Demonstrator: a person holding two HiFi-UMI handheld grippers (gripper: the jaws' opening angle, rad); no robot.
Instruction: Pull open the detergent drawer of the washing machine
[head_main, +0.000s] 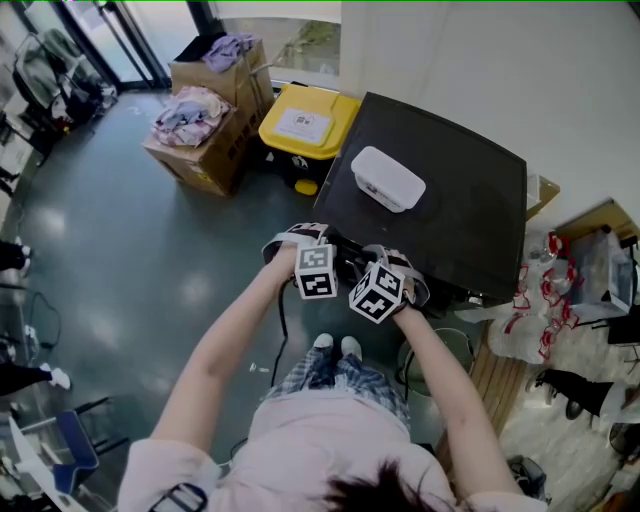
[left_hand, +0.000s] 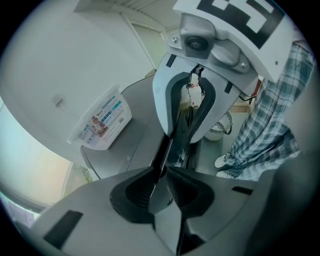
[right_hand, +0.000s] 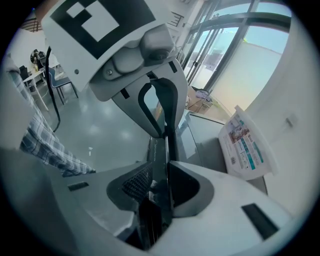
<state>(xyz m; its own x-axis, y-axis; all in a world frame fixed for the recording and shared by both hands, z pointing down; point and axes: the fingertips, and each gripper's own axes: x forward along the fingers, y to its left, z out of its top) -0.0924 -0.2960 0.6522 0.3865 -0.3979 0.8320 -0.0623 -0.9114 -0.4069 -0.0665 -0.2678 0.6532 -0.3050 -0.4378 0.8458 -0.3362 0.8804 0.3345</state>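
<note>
Drawer (left_hand: 164, 150): thin dark lip at washer (head_main: 450, 210) front edge, toward left corner.
Left gripper (left_hand: 161, 172), right gripper (right_hand: 160, 167) face each other, both nearly closed, pinching lip.
Risks:
- shallow pinch slips off on pull
- uneven pull skews drawer, jams
- sudden release jerks hands back
- grippers crowd, could knock

Tub (head_main: 388, 178) on top well back, likely safe.

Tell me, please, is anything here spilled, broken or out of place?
Nothing looks spilled or damaged. Only the clothes heaped over the open cardboard boxes look untidy. The white tub sits flat on the washing machine.
</note>
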